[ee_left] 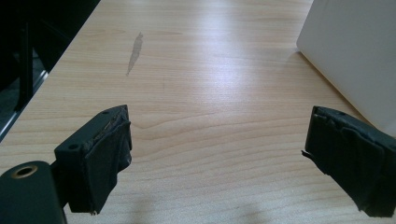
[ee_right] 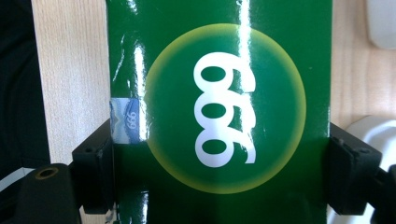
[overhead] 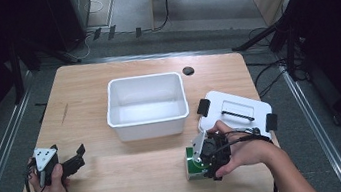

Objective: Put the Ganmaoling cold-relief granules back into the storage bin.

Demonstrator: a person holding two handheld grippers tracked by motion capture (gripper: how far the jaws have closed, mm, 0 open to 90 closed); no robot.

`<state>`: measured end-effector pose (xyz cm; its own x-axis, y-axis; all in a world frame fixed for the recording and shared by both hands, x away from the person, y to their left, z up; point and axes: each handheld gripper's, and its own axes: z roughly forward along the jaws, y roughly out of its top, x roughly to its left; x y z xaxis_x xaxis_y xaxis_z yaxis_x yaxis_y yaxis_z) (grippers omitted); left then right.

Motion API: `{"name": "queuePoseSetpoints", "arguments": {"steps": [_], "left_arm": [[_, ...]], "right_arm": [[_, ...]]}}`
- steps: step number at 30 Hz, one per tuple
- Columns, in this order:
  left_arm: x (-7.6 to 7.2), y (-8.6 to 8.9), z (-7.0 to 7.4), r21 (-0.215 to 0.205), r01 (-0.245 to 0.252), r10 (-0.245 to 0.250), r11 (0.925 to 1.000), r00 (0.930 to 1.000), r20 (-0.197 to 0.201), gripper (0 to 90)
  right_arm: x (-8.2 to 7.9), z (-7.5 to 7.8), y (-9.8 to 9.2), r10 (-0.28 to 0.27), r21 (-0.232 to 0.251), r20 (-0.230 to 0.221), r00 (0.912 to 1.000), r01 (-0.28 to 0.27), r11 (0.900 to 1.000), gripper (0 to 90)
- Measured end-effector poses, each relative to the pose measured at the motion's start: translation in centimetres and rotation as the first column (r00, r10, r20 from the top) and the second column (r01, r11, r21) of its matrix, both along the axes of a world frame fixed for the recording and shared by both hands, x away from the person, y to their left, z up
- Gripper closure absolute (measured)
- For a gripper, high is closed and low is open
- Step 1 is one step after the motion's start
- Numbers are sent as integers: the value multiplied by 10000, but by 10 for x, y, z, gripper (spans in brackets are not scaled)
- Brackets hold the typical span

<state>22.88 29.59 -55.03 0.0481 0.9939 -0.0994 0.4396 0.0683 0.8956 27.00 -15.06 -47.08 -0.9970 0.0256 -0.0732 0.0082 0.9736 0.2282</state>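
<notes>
— While the right gripper (overhead: 207,164) stands over the green box (overhead: 192,169) near the table's (overhead: 120,184) front edge, how do its jaws sit?
— One on each long side of the box, touching or all but touching; I cannot tell whether they press.
— Any writing?
— White "999", seen upside down in the right gripper view, inside a yellow-ringed circle (ee_right: 226,109); a small blue label (ee_right: 125,120) at the box's edge repeats it.
— Room around it?
— The white lid (overhead: 233,110) lies just beside it; the white tub (overhead: 146,105) stands farther back, mid-table. Bare wood stretches left.
— And the left gripper (overhead: 69,163)?
— Released, jaws wide apart over bare wood near the left front corner, with the tub's wall (ee_left: 355,51) ahead to one side.
</notes>
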Motion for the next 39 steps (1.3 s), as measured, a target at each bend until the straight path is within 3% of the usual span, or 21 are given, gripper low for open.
{"name": "queuePoseSetpoints", "arguments": {"steps": [8, 23, 31, 39], "left_arm": [[0, 0, 0, -2, 4, -4, 10000, 10000, -3, 81], [0, 0, 0, -19, -12, 12, 10000, 10000, -13, 81], [0, 0, 0, -43, -23, 23, 10000, 10000, -31, 81], [0, 0, 0, -53, -39, 39, 10000, 10000, -30, 81]], "right_arm": [[3, 17, -4, 71, 287, 246, 9997, -78, 9996, 160], [18, 59, -6, 140, 364, 431, 9990, -155, 9992, 160], [26, 80, -5, 249, 409, 303, 9992, -262, 9988, 161], [31, 100, -3, 303, 507, 575, 9979, -332, 9982, 161]]}}
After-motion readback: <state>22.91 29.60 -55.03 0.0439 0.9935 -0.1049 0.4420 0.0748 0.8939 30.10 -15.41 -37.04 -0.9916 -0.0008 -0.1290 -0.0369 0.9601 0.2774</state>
